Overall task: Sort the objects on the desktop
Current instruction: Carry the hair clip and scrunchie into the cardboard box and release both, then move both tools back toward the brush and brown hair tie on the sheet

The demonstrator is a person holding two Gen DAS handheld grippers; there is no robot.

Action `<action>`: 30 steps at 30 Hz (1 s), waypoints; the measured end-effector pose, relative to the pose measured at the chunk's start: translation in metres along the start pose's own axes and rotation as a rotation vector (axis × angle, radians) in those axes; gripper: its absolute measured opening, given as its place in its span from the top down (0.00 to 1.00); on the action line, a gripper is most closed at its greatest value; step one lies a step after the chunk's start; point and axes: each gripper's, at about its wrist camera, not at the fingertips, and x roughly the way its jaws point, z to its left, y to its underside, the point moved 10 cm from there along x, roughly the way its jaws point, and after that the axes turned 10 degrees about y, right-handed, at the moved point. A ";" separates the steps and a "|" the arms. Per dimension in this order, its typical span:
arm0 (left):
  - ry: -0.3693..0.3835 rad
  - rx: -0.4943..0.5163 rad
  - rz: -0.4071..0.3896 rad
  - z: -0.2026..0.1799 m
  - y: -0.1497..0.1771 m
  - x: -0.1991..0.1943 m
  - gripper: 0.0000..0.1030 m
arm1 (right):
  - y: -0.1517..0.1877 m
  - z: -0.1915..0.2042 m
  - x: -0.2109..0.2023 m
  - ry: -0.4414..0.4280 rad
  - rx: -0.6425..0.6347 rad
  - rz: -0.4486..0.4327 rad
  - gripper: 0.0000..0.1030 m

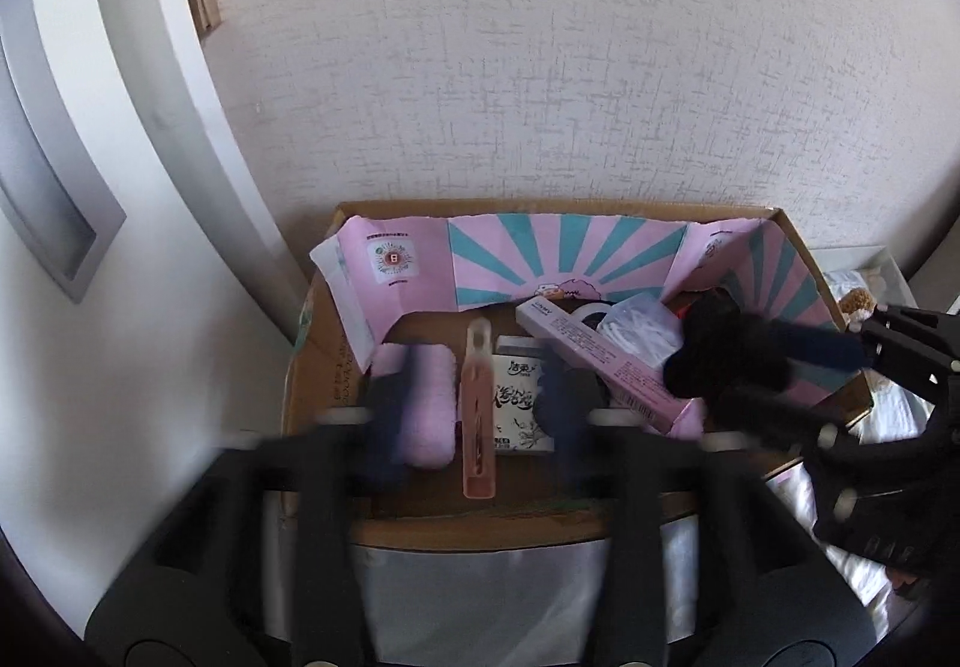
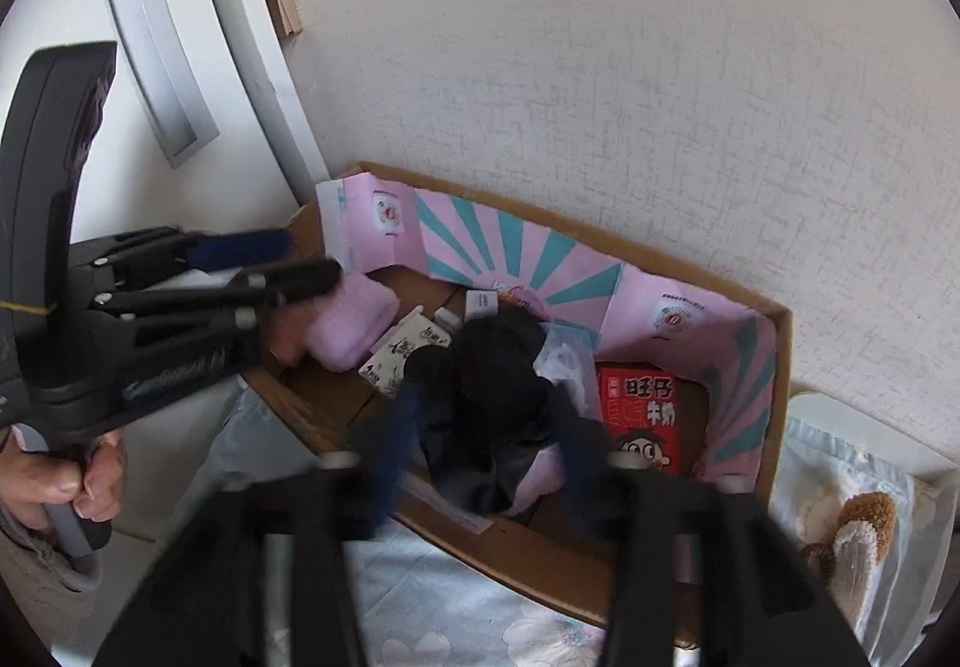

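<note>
A cardboard box [image 1: 312, 343] lined with pink and teal paper stands against the wall; it also shows in the right wrist view [image 2: 780, 343]. Inside lie a pink towel [image 1: 426, 403], a pink clip [image 1: 477, 403], a tissue pack [image 1: 516, 403], a long pink carton [image 1: 606, 361] and a red milk carton [image 2: 642, 421]. My left gripper [image 1: 474, 409] is open over the box's left half, with nothing between its fingers. My right gripper [image 2: 486, 445] hangs over the box with a black fluffy object [image 2: 492, 367] between its spread fingers; whether it still grips it is unclear.
A textured white wall rises behind the box. A white door frame [image 1: 138, 138] stands at the left. A white tray [image 2: 888, 481] with a brown plush toy [image 2: 864, 523] sits to the right of the box. A floral cloth [image 2: 456, 613] lies in front.
</note>
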 end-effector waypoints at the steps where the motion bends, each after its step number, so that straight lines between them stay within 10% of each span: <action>1: 0.000 0.008 -0.035 0.000 -0.003 -0.004 0.00 | -0.001 -0.002 -0.002 0.016 0.006 -0.013 0.23; 30: 0.073 0.185 -0.059 -0.098 -0.017 -0.010 0.00 | 0.036 -0.111 -0.045 0.074 0.242 -0.054 0.20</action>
